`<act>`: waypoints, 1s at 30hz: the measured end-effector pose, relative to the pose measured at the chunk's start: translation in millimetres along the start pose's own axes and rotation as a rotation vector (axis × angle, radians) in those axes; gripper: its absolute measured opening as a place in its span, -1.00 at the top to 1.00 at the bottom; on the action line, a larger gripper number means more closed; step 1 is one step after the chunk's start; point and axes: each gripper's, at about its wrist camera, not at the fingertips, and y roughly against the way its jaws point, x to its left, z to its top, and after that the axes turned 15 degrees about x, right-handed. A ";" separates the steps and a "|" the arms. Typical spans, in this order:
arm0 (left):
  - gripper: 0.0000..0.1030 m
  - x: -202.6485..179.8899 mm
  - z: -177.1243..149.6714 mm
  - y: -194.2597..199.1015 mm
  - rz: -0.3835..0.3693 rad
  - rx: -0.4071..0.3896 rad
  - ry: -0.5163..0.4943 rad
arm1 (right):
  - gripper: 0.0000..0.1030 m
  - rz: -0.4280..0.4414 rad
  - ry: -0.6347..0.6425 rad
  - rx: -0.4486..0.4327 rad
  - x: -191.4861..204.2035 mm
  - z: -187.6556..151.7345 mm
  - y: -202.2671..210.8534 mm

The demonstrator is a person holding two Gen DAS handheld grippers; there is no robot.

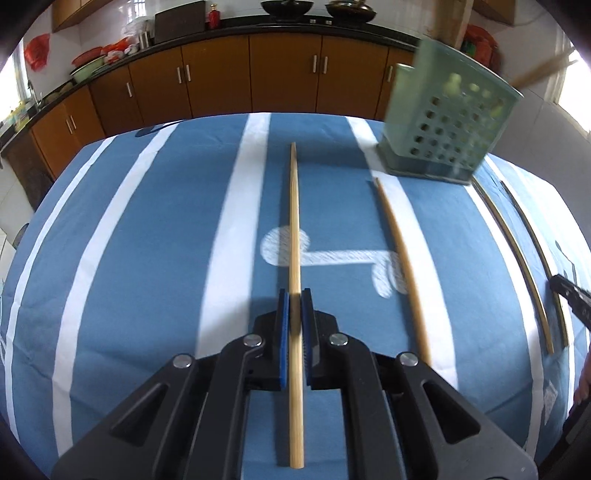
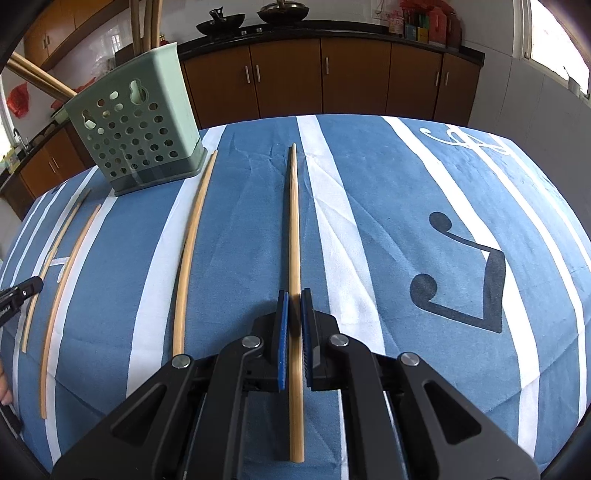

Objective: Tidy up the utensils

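My left gripper (image 1: 294,295) is shut on a wooden chopstick (image 1: 294,221) that runs forward along its fingers, just above the blue striped cloth (image 1: 166,240). My right gripper (image 2: 294,295) is shut on another wooden chopstick (image 2: 293,221) in the same way. A green perforated utensil holder (image 1: 447,114) stands at the far right in the left wrist view and at the far left in the right wrist view (image 2: 136,129); several chopsticks stick out of its top. Loose chopsticks lie on the cloth: one (image 1: 402,266) right of my left gripper, one (image 2: 192,243) left of my right gripper.
Two more chopsticks (image 1: 517,258) lie near the right table edge in the left wrist view. The right gripper's tip (image 1: 570,295) shows at that edge. Brown kitchen cabinets (image 2: 354,74) and a counter with woks (image 2: 282,13) stand behind the table.
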 end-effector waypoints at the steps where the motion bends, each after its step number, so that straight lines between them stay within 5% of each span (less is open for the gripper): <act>1: 0.85 4.5 1.7 -0.6 -0.011 -0.003 0.001 | 0.85 -0.002 -0.001 -0.002 0.7 0.0 -0.1; 7: 0.82 5.1 -3.0 -2.0 -0.012 -0.056 -0.012 | 0.85 -0.008 -0.002 -0.025 1.8 -3.8 0.0; 30: 0.81 9.2 -1.7 -2.4 -0.045 -0.057 0.004 | 0.84 -0.011 -0.003 -0.031 2.2 -6.2 2.1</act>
